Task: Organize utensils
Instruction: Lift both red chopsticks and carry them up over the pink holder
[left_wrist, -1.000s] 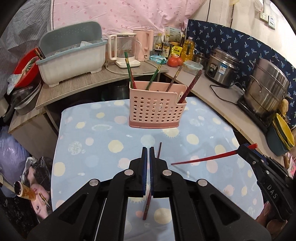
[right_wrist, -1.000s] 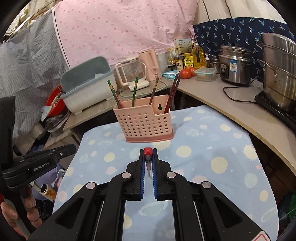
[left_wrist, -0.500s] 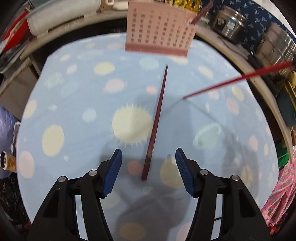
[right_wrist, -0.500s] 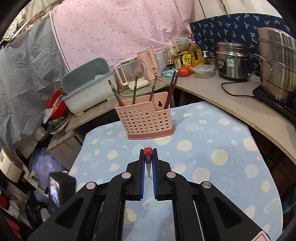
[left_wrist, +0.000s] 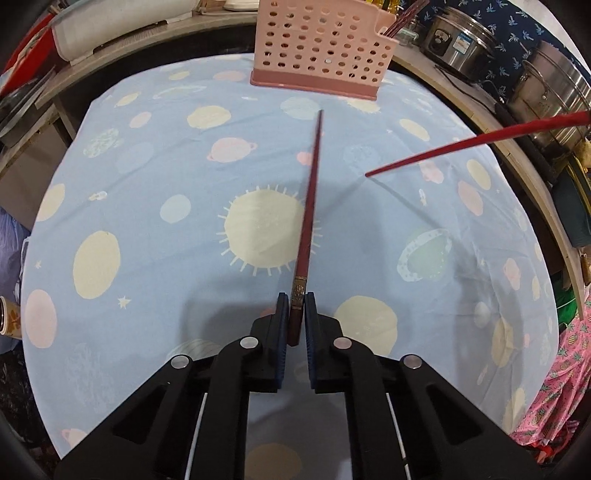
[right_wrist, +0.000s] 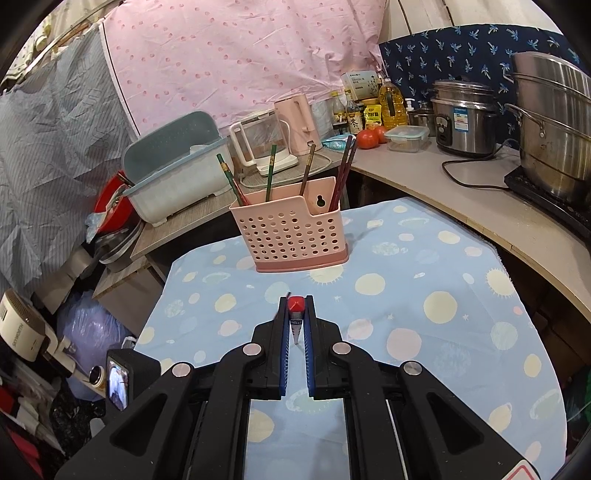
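Note:
A dark red chopstick (left_wrist: 310, 206) lies on the blue planet-print tablecloth (left_wrist: 147, 184), pointing at the pink perforated holder (left_wrist: 325, 48). My left gripper (left_wrist: 294, 306) points steeply down at the table, and its jaws are closing with the chopstick's near, gold-banded end pinched between the blue pads. My right gripper (right_wrist: 295, 314) is shut on a bright red chopstick (right_wrist: 296, 304), seen end-on between its fingers. In the left wrist view that red chopstick (left_wrist: 461, 144) slants in from the right with its tip above the cloth. The holder (right_wrist: 291, 236) has several chopsticks standing in it.
Behind the table a curved counter carries a grey-blue dish rack (right_wrist: 173, 173), a pink kettle (right_wrist: 299, 122), a rice cooker (right_wrist: 463, 118) and a steel steamer pot (right_wrist: 550, 122). Bags and clutter sit on the floor to the left.
My left gripper sank to the table, opened around the lying chopstick's near end, then closed on it. The right gripper kept still with its red chopstick.

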